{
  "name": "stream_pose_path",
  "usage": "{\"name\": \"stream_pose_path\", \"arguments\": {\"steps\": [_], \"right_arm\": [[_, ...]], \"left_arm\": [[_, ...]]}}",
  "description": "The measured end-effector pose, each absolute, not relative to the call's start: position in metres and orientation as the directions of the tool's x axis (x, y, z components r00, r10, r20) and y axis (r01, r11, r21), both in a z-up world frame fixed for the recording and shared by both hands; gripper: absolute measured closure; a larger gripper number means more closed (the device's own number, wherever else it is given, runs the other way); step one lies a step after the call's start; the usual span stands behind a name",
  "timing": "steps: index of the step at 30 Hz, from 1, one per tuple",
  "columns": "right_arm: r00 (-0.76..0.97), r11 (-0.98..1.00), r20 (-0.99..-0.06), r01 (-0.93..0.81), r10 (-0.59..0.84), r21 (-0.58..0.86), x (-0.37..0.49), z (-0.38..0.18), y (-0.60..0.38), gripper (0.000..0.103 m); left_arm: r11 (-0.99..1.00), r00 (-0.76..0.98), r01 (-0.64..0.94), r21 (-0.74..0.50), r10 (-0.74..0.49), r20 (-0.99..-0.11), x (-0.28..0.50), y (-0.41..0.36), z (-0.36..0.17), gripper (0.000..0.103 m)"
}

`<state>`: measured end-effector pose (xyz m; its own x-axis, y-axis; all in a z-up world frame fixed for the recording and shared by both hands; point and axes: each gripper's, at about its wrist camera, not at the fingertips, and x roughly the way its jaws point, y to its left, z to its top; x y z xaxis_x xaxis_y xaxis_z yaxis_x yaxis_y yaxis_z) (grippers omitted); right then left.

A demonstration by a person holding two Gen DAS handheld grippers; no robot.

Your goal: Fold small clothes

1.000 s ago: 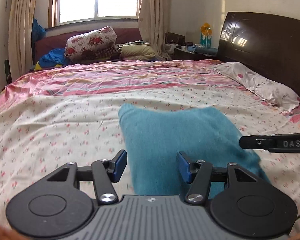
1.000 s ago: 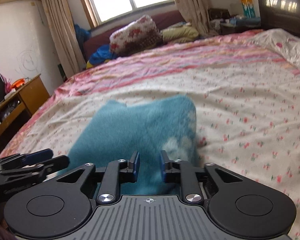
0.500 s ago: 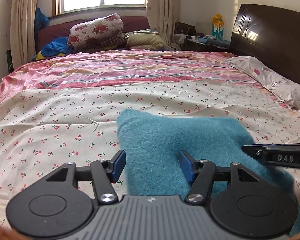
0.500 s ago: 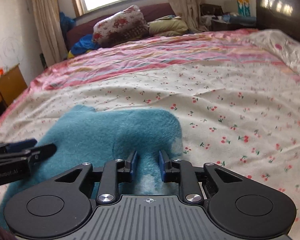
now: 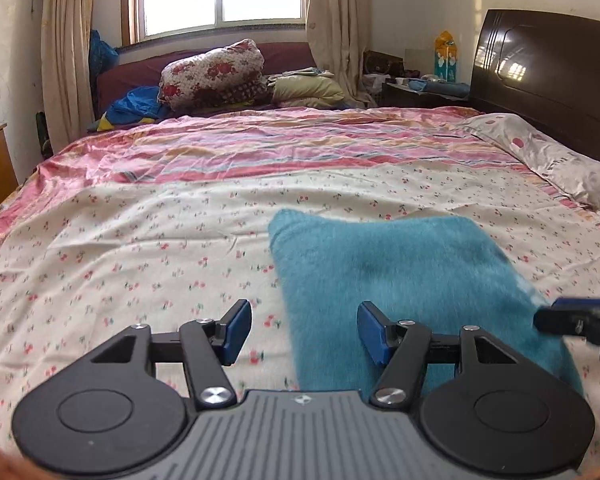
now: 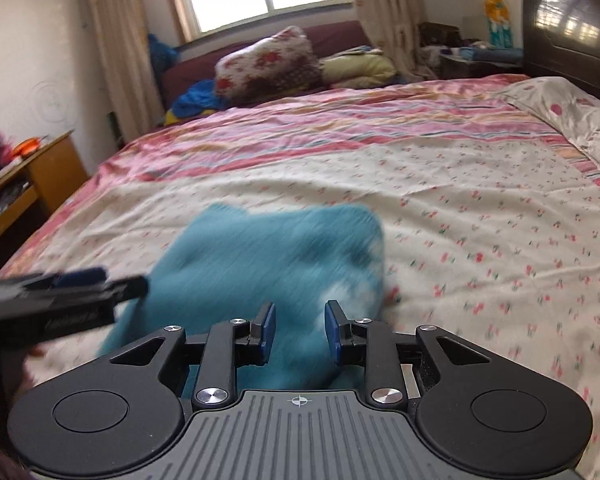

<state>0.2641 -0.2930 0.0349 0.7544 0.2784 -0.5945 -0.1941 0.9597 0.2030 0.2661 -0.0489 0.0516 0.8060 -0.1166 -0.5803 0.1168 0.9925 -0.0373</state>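
Observation:
A fuzzy teal garment (image 5: 400,280) lies folded on the cherry-print bedsheet (image 5: 140,260). My left gripper (image 5: 302,320) is open above the garment's near left edge. Only its right finger is over the cloth; the left one is over bare sheet. In the right wrist view the same garment (image 6: 268,248) is blurred. My right gripper (image 6: 299,320) hovers over its near right part, its jaws opening with cloth showing in the gap and the pads not pressing on it. Each gripper shows at the other view's edge: the right gripper (image 5: 572,316) and the left gripper (image 6: 80,292).
A pillow (image 5: 560,160) and a dark headboard (image 5: 548,80) stand at the right. Bundled quilts (image 5: 212,72) are piled under the window at the far end. A wooden desk (image 6: 32,176) is beside the bed on the left.
Both views leaned in over the garment half a second ago and have pulled back. The right jaws stand wider apart than before. The garment has settled flat.

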Motion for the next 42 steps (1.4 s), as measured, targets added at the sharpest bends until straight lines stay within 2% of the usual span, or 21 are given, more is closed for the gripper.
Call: {"name": "stream_pose_path", "arguments": {"steps": [5, 12, 18, 42], "right_arm": [[0.709, 0.969, -0.661, -0.168, 0.246, 0.18, 0.258, 0.015, -0.282, 0.077], [0.737, 0.973, -0.635, -0.153, 0.23, 0.174, 0.246, 0.027, -0.283, 0.077], [0.706, 0.981, -0.682, -0.11, 0.192, 0.162, 0.249, 0.012, -0.284, 0.076], [0.703, 0.972, -0.675, -0.116, 0.226, 0.204, 0.173, 0.023, -0.284, 0.075]], "left_arm": [[0.995, 0.795, 0.1, -0.022, -0.093, -0.6, 0.256, -0.052, 0.045, 0.037], [0.995, 0.782, 0.087, -0.049, -0.099, -0.615, 0.242, -0.045, 0.052, 0.038], [0.996, 0.766, 0.083, -0.043, -0.091, -0.637, 0.232, -0.043, 0.045, 0.038], [0.993, 0.711, 0.11, -0.051, -0.114, -0.694, 0.17, -0.047, 0.038, 0.038]]}}
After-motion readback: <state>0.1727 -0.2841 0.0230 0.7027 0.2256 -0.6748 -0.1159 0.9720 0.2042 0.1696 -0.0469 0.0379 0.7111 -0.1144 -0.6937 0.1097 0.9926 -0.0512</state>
